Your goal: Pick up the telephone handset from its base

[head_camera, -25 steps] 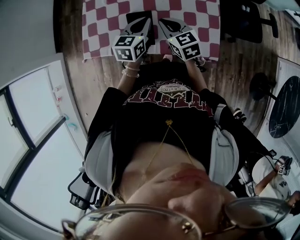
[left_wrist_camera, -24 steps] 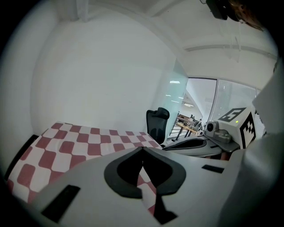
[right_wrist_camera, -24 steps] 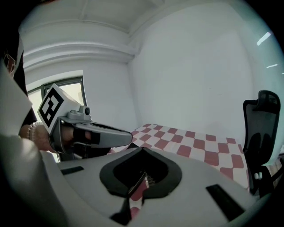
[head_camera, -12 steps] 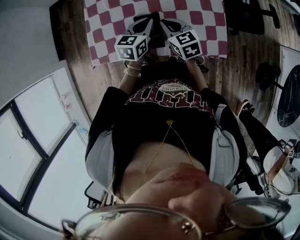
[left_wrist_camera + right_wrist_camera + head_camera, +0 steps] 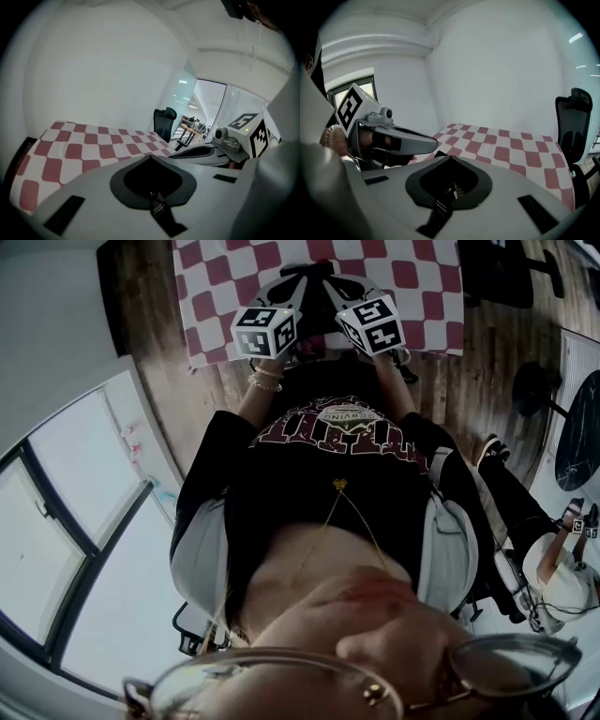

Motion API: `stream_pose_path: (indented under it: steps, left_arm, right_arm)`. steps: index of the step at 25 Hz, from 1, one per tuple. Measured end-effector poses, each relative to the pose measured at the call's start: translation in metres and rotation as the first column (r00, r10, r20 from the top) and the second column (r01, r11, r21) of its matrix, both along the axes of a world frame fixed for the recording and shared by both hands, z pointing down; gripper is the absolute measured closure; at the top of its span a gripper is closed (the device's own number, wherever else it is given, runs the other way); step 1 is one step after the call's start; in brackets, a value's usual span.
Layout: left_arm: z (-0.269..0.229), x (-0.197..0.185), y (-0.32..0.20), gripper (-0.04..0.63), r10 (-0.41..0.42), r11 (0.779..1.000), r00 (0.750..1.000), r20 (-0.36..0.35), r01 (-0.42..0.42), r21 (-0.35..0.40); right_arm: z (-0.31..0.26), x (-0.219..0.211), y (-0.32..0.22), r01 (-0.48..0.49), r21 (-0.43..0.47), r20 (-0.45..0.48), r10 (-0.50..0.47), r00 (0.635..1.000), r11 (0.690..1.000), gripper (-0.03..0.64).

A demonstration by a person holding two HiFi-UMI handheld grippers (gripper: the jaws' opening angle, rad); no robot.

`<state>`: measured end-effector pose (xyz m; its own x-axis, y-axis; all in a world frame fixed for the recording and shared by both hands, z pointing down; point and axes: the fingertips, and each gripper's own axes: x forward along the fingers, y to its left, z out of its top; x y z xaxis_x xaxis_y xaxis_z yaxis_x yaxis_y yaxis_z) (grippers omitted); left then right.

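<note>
Closed and empty over the checkered tabletop (image 5: 216,306).
Pressed together on nothing at the left gripper (image 5: 150,157); same at the right gripper (image 5: 450,157), just at its 3 o'clock. Cannot place the telephone handset against either jaws: clear in no view.

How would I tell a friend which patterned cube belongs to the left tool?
Find the red-and-white checked cloth at the top of the head view; two white grippers reach over its near edge. The left gripper carries its marker cube right by the wrist with bracelets, at the picture's left of the right gripper and its cube.
</note>
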<state>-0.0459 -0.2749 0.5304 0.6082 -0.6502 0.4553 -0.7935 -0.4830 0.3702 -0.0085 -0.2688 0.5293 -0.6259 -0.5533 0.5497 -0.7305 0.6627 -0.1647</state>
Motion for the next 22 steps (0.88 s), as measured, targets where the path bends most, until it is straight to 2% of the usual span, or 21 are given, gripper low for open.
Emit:
stream_pose_path:
  steps: [10, 22]
  left_arm:
    - [0.013, -0.013, 0.004, 0.584, -0.006, 0.999, 1.000, 0.006, 0.006, -0.031]
    - [0.028, -0.019, 0.009, 0.584, -0.002, 0.998, 1.000, 0.001, 0.002, -0.067]
  right_arm:
    - [0.019, -0.011, -0.001, 0.012, -0.036, -0.036, -0.013, 0.999, 0.999, 0.598]
    - [0.051, -0.005, 0.002, -0.022, -0.097, -0.100, 0.013, 0.995, 0.995, 0.598]
